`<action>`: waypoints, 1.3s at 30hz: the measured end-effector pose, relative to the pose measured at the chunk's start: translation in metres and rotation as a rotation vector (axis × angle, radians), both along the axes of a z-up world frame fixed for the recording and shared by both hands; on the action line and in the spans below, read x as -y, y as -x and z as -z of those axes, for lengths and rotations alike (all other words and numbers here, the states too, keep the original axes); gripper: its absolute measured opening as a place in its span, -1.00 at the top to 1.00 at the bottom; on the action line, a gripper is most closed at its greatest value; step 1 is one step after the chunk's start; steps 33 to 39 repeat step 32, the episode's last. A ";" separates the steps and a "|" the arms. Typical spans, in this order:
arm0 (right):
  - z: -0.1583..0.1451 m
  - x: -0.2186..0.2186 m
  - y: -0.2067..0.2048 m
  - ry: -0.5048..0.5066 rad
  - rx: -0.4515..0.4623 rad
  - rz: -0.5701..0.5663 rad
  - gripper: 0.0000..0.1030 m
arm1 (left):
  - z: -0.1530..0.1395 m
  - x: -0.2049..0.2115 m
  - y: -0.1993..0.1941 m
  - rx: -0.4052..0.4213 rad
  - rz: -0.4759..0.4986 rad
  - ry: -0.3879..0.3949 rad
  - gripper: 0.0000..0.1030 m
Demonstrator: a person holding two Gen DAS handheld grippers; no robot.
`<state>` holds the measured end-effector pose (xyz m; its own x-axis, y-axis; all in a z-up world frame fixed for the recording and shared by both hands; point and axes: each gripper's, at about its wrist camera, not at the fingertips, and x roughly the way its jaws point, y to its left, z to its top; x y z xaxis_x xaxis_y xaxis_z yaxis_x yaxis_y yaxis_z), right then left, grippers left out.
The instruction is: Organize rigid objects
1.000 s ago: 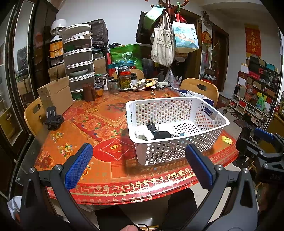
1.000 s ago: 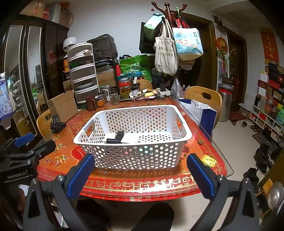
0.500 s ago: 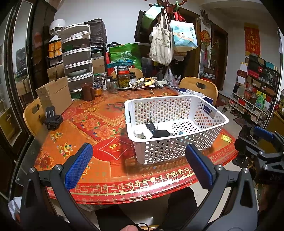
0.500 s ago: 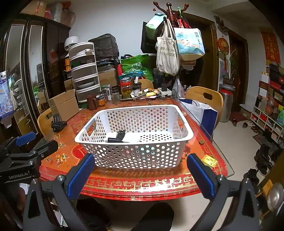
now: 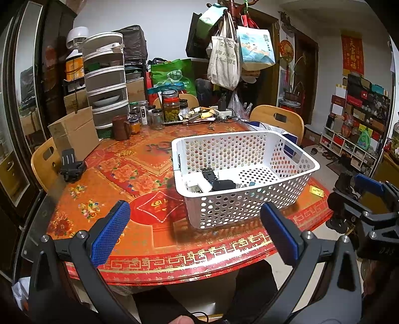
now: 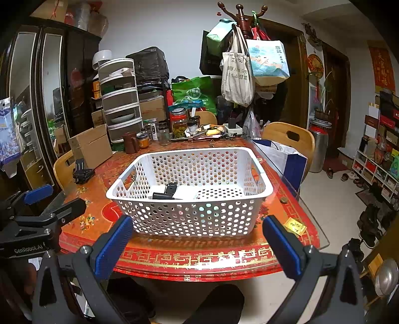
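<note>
Round red table filling the scene. White perforated basket sitting near its front edge, small black and white items lying inside at left. Black phone holder far left. Left gripper and right gripper spread wide, empty.

A lived-in home dining room: round table under a red festive cloth, wooden chairs, pickle jars, bag-laden coat rack.
</note>
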<state>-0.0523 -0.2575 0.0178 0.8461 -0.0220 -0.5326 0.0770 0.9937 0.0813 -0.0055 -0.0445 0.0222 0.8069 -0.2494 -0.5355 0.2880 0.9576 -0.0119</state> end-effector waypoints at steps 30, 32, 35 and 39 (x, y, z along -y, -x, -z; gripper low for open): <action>0.003 -0.004 -0.002 -0.002 -0.003 -0.023 -1.00 | 0.008 -0.003 0.001 -0.004 0.013 -0.018 -1.00; 0.002 -0.006 -0.002 -0.005 0.001 -0.031 -1.00 | 0.010 -0.008 -0.004 -0.009 0.008 -0.023 -1.00; 0.002 -0.006 -0.002 -0.005 0.001 -0.031 -1.00 | 0.010 -0.008 -0.004 -0.009 0.008 -0.023 -1.00; 0.002 -0.006 -0.002 -0.005 0.001 -0.031 -1.00 | 0.010 -0.008 -0.004 -0.009 0.008 -0.023 -1.00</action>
